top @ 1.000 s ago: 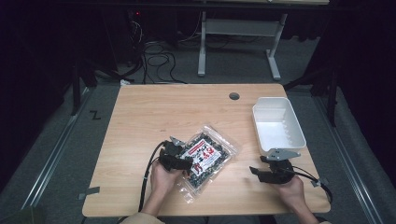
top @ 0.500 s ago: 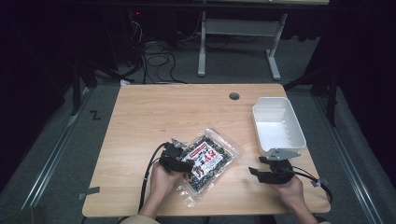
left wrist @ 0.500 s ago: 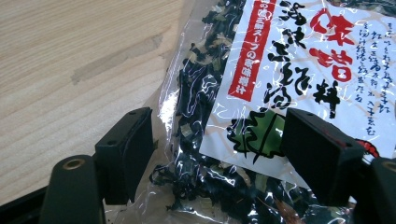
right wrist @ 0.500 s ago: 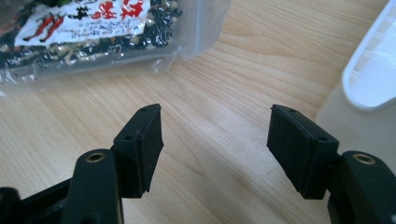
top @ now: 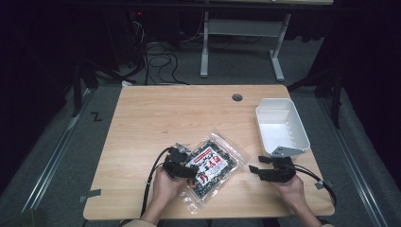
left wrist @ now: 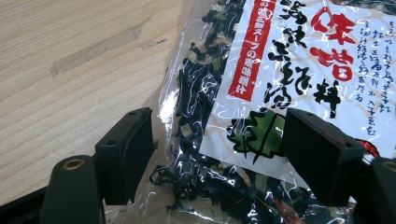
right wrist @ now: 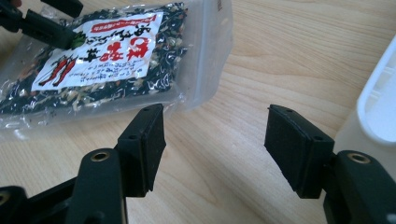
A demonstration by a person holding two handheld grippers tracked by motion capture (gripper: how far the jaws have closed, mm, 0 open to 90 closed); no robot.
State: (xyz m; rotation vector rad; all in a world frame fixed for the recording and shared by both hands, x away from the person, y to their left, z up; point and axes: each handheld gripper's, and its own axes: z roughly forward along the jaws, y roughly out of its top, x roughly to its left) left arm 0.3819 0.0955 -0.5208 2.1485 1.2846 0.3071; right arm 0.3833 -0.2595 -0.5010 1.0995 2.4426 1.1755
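Left gripper [left wrist: 212,154] has its jaws spread wide, and the clear packet [left wrist: 261,93] of dark dried flakes lies between and under them, its near edge filling the gap; whether the pads touch the film cannot be told. In the high view this gripper [top: 182,165] sits at the packet's [top: 210,168] left long edge, held by the person's left hand [top: 166,185].

Ahead of the jaws the packet's white label [left wrist: 303,60] with red and black print runs away from the gripper. Seen from above, the packet lies flat on the wooden table [top: 156,118], its long axis slanting from the near edge up toward the far right.

Right gripper [right wrist: 215,140] also stands wide open over bare wood, holding nothing; the packet [right wrist: 107,60] lies just beyond its left jaw, apart from it. In the high view this gripper [top: 265,170] is to the packet's right, near it.

Just beyond the right gripper sits a white rectangular bin [top: 283,126], open-topped, with nothing visible inside; its rim [right wrist: 378,102] shows beside the right jaw.
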